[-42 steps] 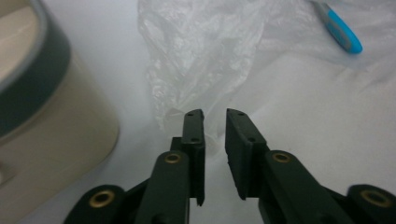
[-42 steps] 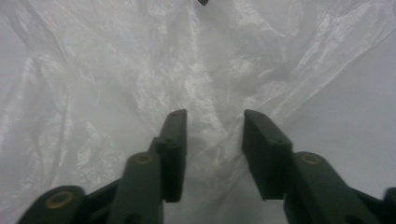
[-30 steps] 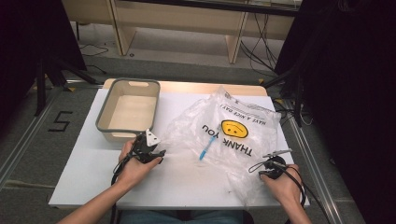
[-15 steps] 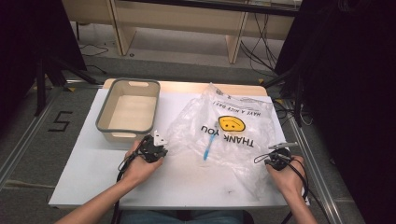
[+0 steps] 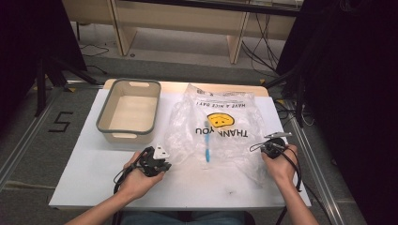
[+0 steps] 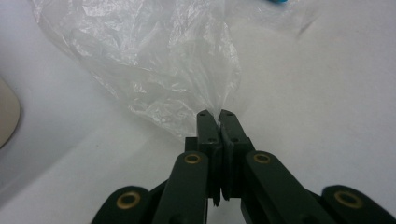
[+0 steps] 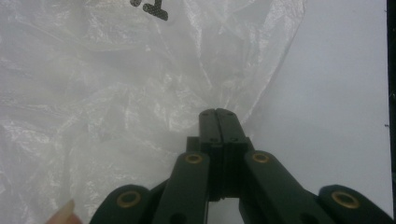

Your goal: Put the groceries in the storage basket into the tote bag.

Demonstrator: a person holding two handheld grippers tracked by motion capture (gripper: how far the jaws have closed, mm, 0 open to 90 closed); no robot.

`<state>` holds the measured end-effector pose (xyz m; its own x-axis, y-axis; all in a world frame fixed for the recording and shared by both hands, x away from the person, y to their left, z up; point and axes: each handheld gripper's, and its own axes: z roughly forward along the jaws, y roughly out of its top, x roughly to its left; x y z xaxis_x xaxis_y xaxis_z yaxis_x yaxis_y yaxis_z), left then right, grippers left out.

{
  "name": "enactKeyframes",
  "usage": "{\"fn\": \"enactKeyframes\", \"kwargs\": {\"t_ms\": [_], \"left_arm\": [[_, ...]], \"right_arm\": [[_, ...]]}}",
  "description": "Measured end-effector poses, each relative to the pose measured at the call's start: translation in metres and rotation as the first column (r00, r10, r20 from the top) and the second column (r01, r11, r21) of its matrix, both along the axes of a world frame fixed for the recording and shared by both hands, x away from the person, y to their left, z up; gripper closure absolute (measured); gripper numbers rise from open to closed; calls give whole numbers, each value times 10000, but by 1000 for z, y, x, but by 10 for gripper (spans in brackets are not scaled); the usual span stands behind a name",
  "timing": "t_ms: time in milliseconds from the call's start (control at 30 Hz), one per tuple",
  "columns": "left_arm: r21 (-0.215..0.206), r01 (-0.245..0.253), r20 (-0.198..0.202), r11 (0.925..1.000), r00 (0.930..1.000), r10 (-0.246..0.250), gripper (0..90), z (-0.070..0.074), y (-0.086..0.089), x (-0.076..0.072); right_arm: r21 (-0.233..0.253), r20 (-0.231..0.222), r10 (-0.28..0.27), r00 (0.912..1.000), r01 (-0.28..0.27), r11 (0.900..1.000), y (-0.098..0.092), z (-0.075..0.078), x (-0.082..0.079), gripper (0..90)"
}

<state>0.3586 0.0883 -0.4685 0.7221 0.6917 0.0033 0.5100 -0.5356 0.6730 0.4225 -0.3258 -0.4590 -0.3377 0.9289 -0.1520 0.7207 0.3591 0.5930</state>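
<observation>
So far the work looks to be at an early-to-middle stage: one white bench (image 5: 94, 173) carries everything, and on it one clear plastic bag (image 5: 220, 126) printed with a yellow smiley and "THANK YOU" lies spread flat, just to the right of the one grey-rimmed beige bin (image 5: 129, 112). Both near corners of that bag are already gripped, which I take to be the part that is done; whatever is to follow, whether lifting the bag, opening it or carrying it over to the bin, is not yet begun as far as these views tell, since the film lies on the bench and the bin is empty. One blue toothbrush (image 5: 207, 140) lies in the middle of the bag, under the smiley; whether it is inside the film or on top of it I cannot tell. Two tongs are at work. The left tongs (image 5: 155, 164), near the front right corner of the bin, have their jaws pressed together on the bag's near left edge, and the left gripper view shows a pinch of film (image 6: 177, 70) rising from between the black tips (image 6: 217, 116). The right tongs (image 5: 273, 146), well to the right of the bin at the bag's near right edge, are likewise closed on a fold of film (image 7: 140, 93), the tips (image 7: 218, 114) meeting with plastic caught between them.
</observation>
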Motion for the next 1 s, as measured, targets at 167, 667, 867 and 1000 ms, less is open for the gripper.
{"fn": "enactKeyframes", "kwargs": {"t_ms": [167, 667, 867, 1000], "left_arm": [[-201, -290, 141, 9994, 9995, 293, 848, 1, 6, -2], [-995, -967, 786, 9903, 9914, 1046, 276, 4, 21, -10], [-1122, -1028, 694, 9884, 9914, 1110, 205, 2, 26, -9], [-1132, -1058, 787, 9879, 9902, 1150, 187, 1, 27, -8]], "right_arm": [[198, 276, 112, 9996, -117, 9997, -4, 2, -4, 843], [2173, 2053, 1559, 9662, -2003, 9553, -3, 22, -41, 486], [2261, 2326, 1769, 9563, -2301, 9465, 1, 17, -54, 387], [2437, 2311, 1824, 9557, -2384, 9401, 1, 15, -59, 346]]}}
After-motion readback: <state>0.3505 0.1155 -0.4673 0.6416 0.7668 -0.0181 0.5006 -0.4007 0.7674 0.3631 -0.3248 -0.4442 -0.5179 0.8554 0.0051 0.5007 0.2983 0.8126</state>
